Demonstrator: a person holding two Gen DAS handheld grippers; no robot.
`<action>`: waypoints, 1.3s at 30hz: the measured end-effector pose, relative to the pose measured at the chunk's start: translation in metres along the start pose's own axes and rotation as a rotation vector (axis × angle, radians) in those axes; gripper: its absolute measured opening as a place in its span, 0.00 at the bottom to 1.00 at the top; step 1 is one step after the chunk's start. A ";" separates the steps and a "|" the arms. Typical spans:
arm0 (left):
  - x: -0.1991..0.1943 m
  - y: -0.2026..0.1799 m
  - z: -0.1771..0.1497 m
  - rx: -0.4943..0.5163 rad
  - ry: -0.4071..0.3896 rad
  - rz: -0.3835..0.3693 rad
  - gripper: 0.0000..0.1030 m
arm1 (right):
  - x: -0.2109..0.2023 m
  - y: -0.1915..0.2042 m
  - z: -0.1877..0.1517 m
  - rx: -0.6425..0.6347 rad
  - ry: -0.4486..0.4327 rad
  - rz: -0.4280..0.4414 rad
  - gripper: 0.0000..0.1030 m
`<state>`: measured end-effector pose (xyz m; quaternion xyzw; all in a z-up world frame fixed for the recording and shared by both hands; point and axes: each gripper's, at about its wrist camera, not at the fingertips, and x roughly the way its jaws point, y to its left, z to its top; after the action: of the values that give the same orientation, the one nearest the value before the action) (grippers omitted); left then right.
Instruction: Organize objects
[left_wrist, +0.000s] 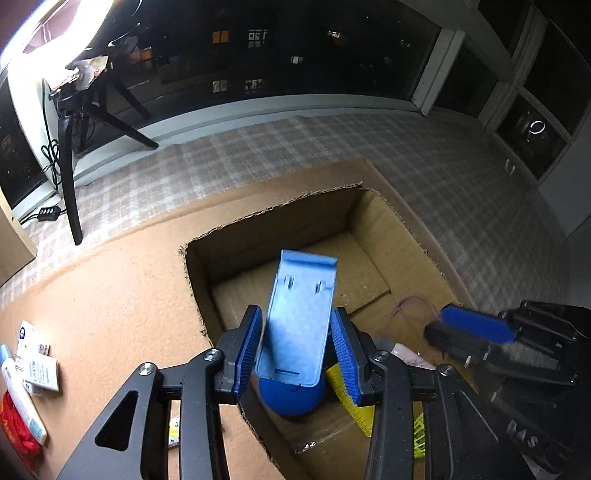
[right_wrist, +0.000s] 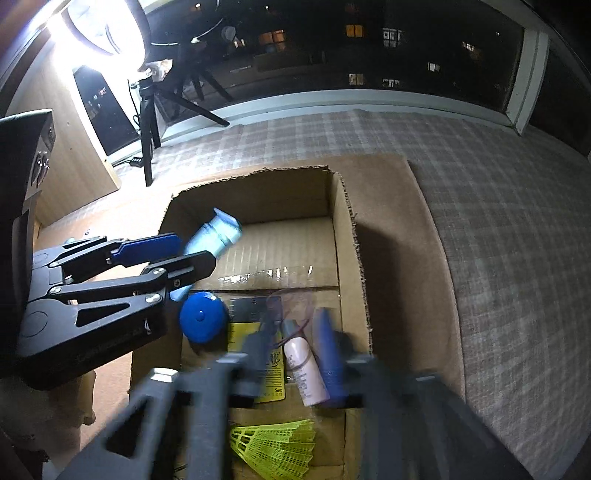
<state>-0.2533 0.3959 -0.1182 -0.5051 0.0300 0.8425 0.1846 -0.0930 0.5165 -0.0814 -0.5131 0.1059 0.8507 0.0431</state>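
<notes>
"Set" on the yellow card (right_wrist: 275, 373) in the box, other labels too blurred

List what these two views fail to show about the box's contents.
- Blue disc: left wrist view, mostly hidden behind the light-blue holder.
- Pink tube: right wrist view, label too blurred to read; the right gripper is motion-smeared too.
- Shuttlecock: right wrist view, partly covered by gripper arms.
- Yellow card: print too small, partly covered.

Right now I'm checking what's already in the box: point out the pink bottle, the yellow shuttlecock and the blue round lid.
pink bottle (right_wrist: 308, 373), right wrist view, middle of its body.
yellow shuttlecock (right_wrist: 275, 445), right wrist view, mesh skirt.
blue round lid (right_wrist: 202, 322), right wrist view, flat top.
</notes>
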 end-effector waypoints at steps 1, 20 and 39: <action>0.000 -0.001 0.000 0.002 -0.002 0.003 0.53 | -0.002 -0.001 0.000 0.004 -0.010 -0.006 0.59; -0.050 0.075 -0.025 -0.078 -0.062 0.058 0.54 | -0.034 0.007 -0.011 0.050 -0.063 0.058 0.59; 0.000 0.126 -0.043 -0.108 0.089 0.081 0.48 | -0.057 0.053 -0.038 0.023 -0.072 0.128 0.59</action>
<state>-0.2596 0.2688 -0.1564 -0.5498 0.0128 0.8263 0.1215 -0.0429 0.4588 -0.0407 -0.4736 0.1464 0.8685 -0.0018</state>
